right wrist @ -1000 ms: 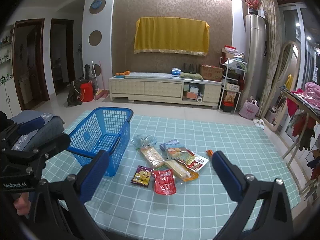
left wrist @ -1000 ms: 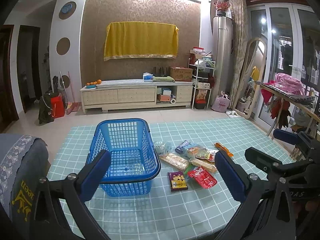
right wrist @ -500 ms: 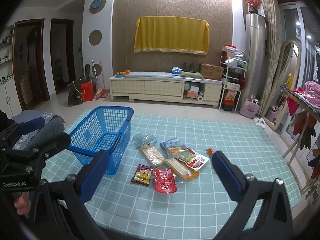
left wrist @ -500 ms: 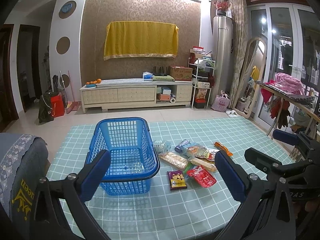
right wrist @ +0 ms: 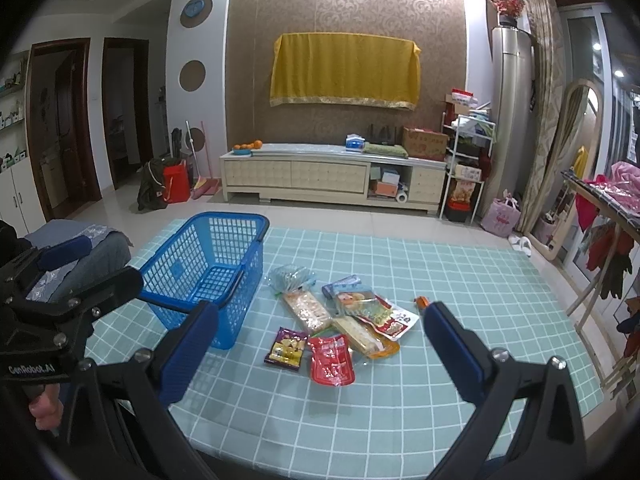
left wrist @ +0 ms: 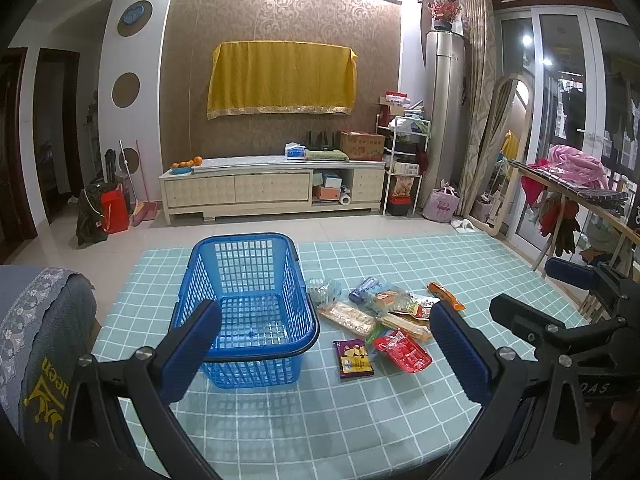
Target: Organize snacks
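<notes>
The left gripper [left wrist: 324, 344] hung above the near part of the table with its jaws spread wide and nothing between them. Between and beyond its blue pads stood the blue plastic basket [left wrist: 248, 308], upright and holding nothing that showed, its near rim just past the left pad [left wrist: 188, 352]. To the right of the basket, nearer the right pad, the snacks lay in a loose heap on the teal checked tablecloth [left wrist: 320, 420]: a purple chip packet [left wrist: 354, 358] and a red pouch [left wrist: 402, 356] closest to the jaws, a long cracker pack [left wrist: 347, 314] behind them, a clear bag [left wrist: 324, 290] just beside the basket wall, and an orange stick packet [left wrist: 445, 295] at the far right, apart from the rest.

The right gripper [right wrist: 320, 344] was likewise wide open and gripped nothing. The snack heap lay straight ahead between its pads: the red pouch [right wrist: 331, 360] and purple chip packet [right wrist: 287, 347] nearest, the cracker pack [right wrist: 307, 311] and a colourful printed bag [right wrist: 374, 310] behind, the clear bag [right wrist: 290, 276] furthest back. The basket [right wrist: 208, 268] stood beyond the left pad, off to that side. The other gripper's black frame [right wrist: 60, 312] filled the left edge, with fingers [right wrist: 44, 412] of the hand holding it visible below. No snack was in the basket.
</notes>
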Demonstrator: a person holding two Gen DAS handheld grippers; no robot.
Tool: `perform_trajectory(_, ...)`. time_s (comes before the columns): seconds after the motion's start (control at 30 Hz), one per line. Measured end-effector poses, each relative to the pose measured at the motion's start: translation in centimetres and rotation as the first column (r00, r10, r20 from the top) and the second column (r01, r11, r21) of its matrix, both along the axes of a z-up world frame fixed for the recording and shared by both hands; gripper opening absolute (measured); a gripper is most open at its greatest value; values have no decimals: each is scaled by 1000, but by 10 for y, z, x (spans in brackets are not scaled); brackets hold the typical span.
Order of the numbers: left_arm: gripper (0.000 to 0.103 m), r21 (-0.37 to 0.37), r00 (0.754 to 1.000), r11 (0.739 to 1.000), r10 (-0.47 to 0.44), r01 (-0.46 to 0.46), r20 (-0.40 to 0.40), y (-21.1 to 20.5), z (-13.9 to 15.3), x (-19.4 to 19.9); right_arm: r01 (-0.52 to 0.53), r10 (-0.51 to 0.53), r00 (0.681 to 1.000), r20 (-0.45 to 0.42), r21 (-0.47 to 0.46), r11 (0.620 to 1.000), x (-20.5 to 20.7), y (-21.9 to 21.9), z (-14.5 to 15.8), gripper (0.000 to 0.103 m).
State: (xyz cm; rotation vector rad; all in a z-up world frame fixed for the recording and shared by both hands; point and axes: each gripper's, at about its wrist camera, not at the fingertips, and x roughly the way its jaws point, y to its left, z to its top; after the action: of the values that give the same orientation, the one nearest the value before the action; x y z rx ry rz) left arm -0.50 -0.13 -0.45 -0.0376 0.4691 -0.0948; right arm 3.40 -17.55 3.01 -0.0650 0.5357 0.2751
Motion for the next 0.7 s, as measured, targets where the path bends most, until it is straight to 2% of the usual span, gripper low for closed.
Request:
perform_trajectory(0.33,103,3,1000,1000,-25,25,-4,-4,8,1,-17,17,1000,-2,18,1000,0,-1,2,103)
perform_trajectory(0.47,103,33,998,998,-60,60,-2,-13,15,4,-31,31,999,-21,35,999,4,-10,4,103)
perform_trajectory(0.7,103,30,991,994,-107,110,-80,-30,23,34,-13,13,999,-31,26,1000,19,-31,15,103)
